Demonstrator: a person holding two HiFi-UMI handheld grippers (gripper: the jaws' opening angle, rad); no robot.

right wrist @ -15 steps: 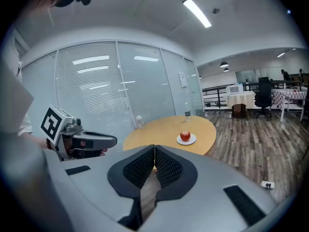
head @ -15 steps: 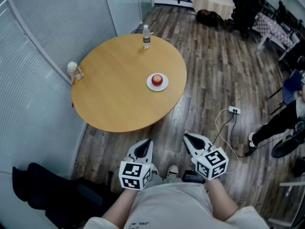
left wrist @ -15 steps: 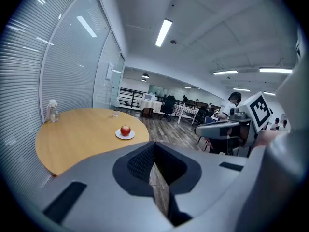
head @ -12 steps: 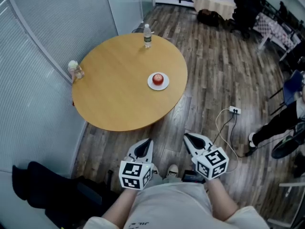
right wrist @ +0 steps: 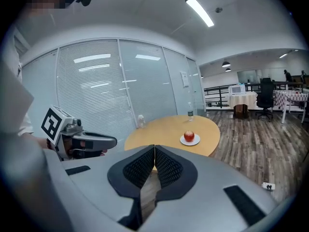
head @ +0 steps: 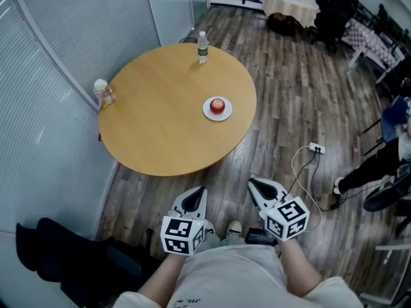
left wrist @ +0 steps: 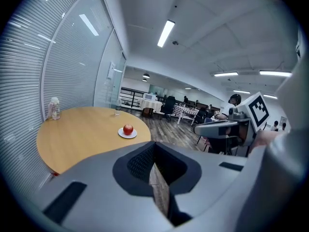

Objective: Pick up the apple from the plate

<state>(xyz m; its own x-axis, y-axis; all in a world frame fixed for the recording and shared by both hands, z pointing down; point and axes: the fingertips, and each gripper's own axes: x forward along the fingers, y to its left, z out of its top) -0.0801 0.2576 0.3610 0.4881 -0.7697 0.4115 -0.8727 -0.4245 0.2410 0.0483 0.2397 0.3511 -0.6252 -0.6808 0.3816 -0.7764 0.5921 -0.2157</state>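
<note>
Apple (head: 218, 105): red, round and whole, with a pale highlight noted on its upper side. No stem can be made out at this range. It is seated upright at the middle of a small white plate (head: 208, 113), whose rim is left showing all round the fruit.

The plate is set on a round wooden table (head: 154, 127), towards that table's right edge as seen in the head view. A clear water bottle (head: 203, 47) is stood at the table's far edge, and a small pale-capped bottle (head: 103, 92) at its left edge, beside the blind-covered glass wall. Both are well apart from the plate.

The left gripper (head: 198, 190) and the right gripper (head: 252, 183) are held low and close to the person's body, over the plank floor (head: 282, 108) on the near side of the table, well apart from the apple. In each gripper view the ribbed pads are seen pressed together at the tips, and nothing is caught between them. The apple is untouched by either gripper.
</note>
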